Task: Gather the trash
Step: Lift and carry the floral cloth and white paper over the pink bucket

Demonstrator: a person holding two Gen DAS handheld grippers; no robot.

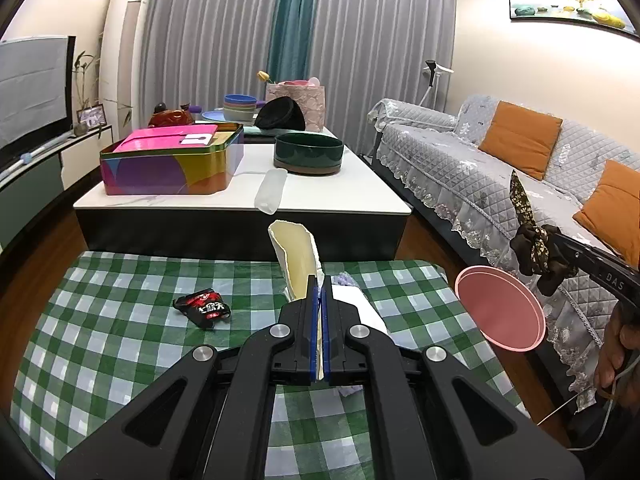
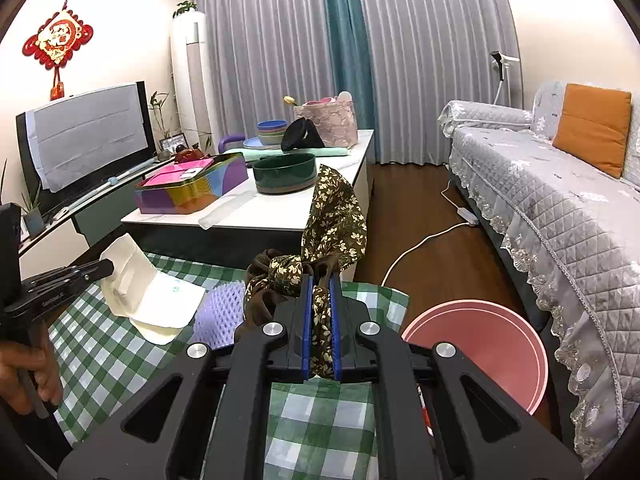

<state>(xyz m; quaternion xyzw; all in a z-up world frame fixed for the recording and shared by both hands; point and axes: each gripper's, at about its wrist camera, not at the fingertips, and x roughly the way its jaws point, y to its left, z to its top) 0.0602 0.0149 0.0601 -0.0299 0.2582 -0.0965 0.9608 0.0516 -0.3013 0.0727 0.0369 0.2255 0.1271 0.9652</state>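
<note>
My left gripper (image 1: pixel 319 280) is pinched on a torn cream carton (image 1: pixel 296 256), holding it up above the checked cloth (image 1: pixel 100 320). My right gripper (image 2: pixel 320 280) is clamped on a brown floral scrunchie (image 2: pixel 332 216), whose tail stands up over the cloth's right end. The left view alone shows a black and red wrapper (image 1: pixel 203 308) lying flat on the cloth, left of the carton; the right view cannot see it. The right view alone shows the carton's opened shape, with its flap resting on the cloth, and a lilac foam net (image 2: pixel 218 322) on the cloth just beside it; in the left view only a sliver of that net peeks past my fingers. Each view catches the other gripper from the side, with the hand (image 2: pixel 24 376) that holds it. A pink bin (image 2: pixel 480 344) stands on the floor just off the cloth's right edge, in both views, and the left view shows the scrunchie above its far rim. Beyond the cloth is the white table (image 1: pixel 340 200) with a coloured tin (image 1: pixel 172 164), a green bowl (image 1: pixel 308 152) and a clear case (image 1: pixel 272 190) at its near edge. Right of the cloth runs the grey sofa (image 2: pixel 560 208); only the right view shows a white cable (image 2: pixel 416 248) on the floor.
</note>
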